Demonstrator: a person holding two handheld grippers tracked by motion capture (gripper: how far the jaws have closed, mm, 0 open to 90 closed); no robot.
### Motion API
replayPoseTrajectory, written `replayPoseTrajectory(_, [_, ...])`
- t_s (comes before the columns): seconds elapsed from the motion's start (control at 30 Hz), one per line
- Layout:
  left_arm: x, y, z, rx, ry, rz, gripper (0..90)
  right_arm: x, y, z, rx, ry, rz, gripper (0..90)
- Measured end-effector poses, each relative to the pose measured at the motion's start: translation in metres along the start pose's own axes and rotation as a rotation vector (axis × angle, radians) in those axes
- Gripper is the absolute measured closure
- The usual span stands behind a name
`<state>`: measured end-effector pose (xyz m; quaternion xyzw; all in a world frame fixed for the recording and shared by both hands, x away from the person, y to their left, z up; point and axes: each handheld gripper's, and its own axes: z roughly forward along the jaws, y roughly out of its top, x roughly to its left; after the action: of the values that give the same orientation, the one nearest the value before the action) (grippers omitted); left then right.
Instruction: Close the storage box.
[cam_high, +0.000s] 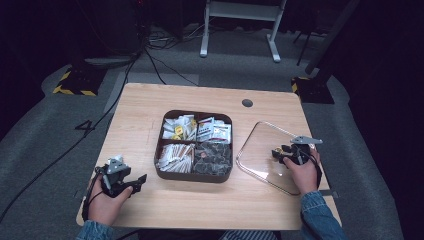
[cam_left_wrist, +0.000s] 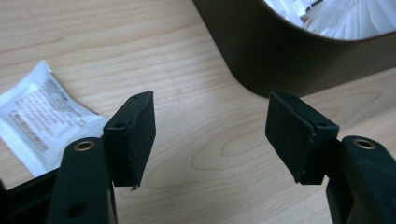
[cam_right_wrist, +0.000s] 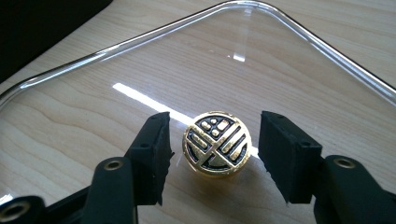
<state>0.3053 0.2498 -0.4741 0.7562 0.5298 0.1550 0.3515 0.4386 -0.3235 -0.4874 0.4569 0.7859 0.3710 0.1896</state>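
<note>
My right gripper's (cam_right_wrist: 214, 154) jaws stand released either side of the gold knob (cam_right_wrist: 216, 145) on the clear lid (cam_right_wrist: 140, 65); my left gripper's (cam_left_wrist: 210, 140) gape over bare table (cam_left_wrist: 196, 93).

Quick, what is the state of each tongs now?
Left tongs: open, holding nothing, beside the tray.
Right tongs: open, jaws either side of the lid knob, not touching it.

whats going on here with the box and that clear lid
A person works at a table with a gripper in each hand. The right gripper is open around the gold knob of a clear lid lying beside the divided box of packets. The left gripper is open, empty, near a loose white packet.
</note>
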Motion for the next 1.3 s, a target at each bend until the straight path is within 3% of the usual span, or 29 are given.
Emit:
replayPoseTrajectory(0.3, [-0.004,-0.006,0.012,0.053,0.007,0.020,30.6,0.000,-0.003,0.005,0.020,0.012,-0.009,52.1])
replayPoseTrajectory(0.8, [-0.007,-0.011,0.022,0.071,0.027,0.045,26.5,-0.004,-0.004,0.004,0.023,0.032,-0.002,58.2])
replayPoseTrajectory(1.13, [-0.007,-0.014,0.026,0.040,0.049,0.086,22.4,-0.004,-0.003,0.003,0.028,0.026,-0.017,58.7])
replayPoseTrajectory(1.3, [-0.009,-0.016,0.030,0.017,0.051,0.104,17.1,-0.008,-0.003,0.000,0.005,0.053,0.001,58.7])
